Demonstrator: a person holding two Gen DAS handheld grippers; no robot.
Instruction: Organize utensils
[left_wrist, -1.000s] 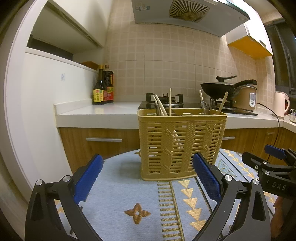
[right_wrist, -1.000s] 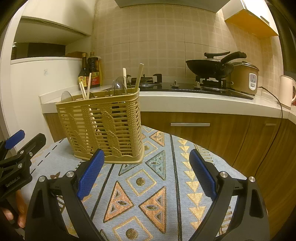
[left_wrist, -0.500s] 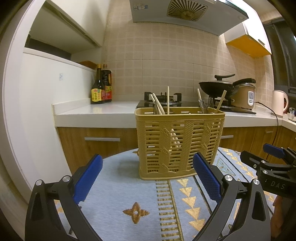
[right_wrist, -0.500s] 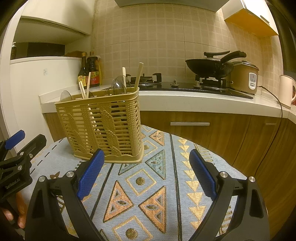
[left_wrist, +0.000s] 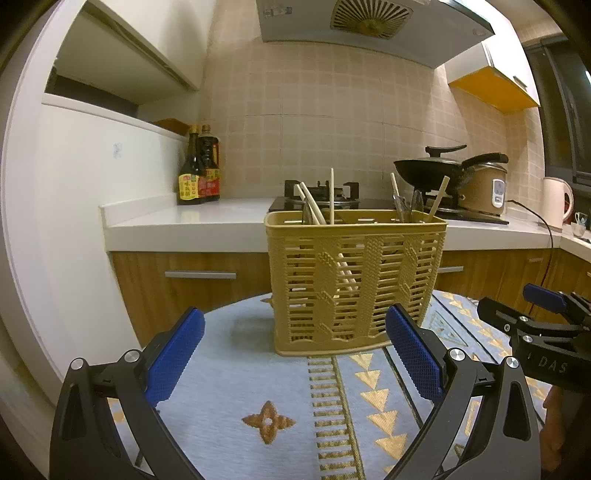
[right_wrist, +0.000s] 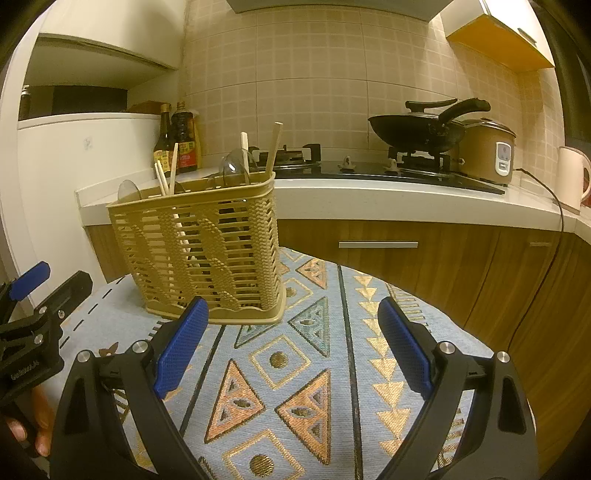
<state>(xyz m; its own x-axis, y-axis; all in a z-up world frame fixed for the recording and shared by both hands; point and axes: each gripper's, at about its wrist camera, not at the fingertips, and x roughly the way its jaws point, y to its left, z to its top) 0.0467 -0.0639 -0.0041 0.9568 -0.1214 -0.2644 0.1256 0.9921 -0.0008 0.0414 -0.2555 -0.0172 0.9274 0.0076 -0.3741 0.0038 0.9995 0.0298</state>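
A tan slatted utensil basket (left_wrist: 351, 280) (right_wrist: 207, 254) stands upright on the patterned blue cloth of a round table (left_wrist: 236, 369) (right_wrist: 295, 369). Wooden chopsticks (left_wrist: 314, 206) (right_wrist: 275, 147) and clear spoons (right_wrist: 234, 164) stick up out of it. My left gripper (left_wrist: 291, 354) is open, a short way in front of the basket, with nothing between its blue pads. My right gripper (right_wrist: 291, 343) is open too, to the right of the basket and near it, holding nothing. Each gripper shows at the edge of the other's view.
Behind the table runs a white counter (left_wrist: 192, 221) with two sauce bottles (left_wrist: 197, 173), a gas hob, a black wok (right_wrist: 417, 133), a rice cooker (right_wrist: 487, 151) and a kettle (left_wrist: 556, 201). Wooden drawers lie below it. A white cabinet (left_wrist: 74, 221) stands at the left.
The left wrist view has drifted slightly, so the basket sits a little lower left in it. The right gripper has barely moved. Both stay open.
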